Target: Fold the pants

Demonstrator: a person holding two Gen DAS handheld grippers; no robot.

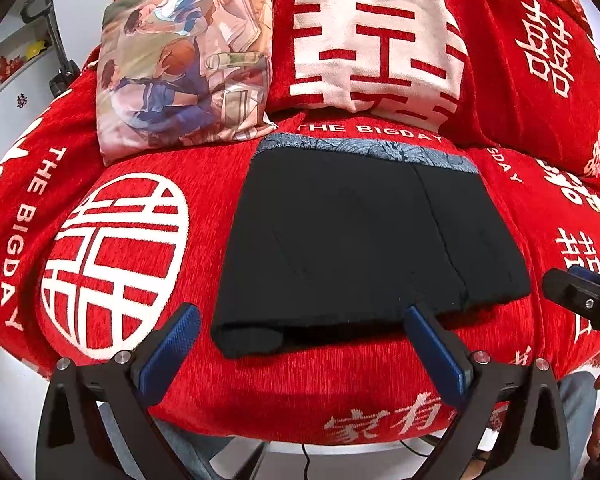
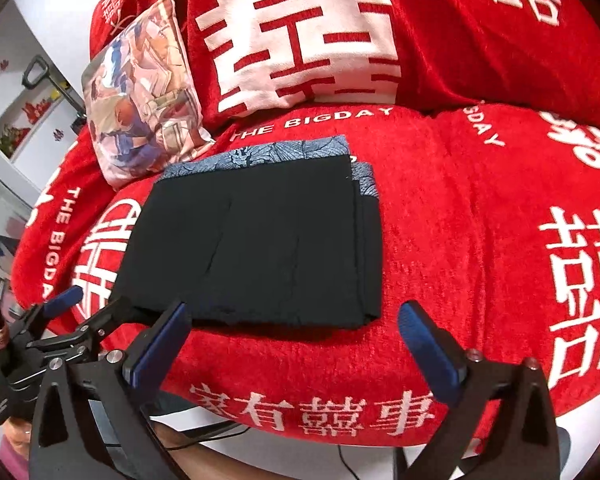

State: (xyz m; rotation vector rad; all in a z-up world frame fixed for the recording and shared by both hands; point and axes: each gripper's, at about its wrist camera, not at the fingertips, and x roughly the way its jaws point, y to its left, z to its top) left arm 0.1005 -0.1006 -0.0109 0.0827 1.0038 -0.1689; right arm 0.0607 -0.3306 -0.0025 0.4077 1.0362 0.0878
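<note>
The black pants (image 1: 352,240) lie folded into a flat rectangle on the red sofa seat (image 1: 300,368), with a blue patterned waistband (image 1: 364,148) at the far edge. They also show in the right wrist view (image 2: 260,240). My left gripper (image 1: 302,316) is open and empty, its blue-padded fingers (image 1: 172,348) either side of the pants' near folded edge. My right gripper (image 2: 294,316) is open and empty, just in front of the pants' near right corner. The left gripper shows in the right wrist view (image 2: 96,300), the right one at the left wrist view's right edge (image 1: 580,296).
A printed cushion (image 1: 184,56) leans on the backrest at the left, close to the pants' far left corner. A red cushion with a large white character (image 1: 380,48) stands behind the pants. A white shelf unit (image 1: 12,68) stands left of the sofa. A cable (image 2: 352,464) hangs below the seat.
</note>
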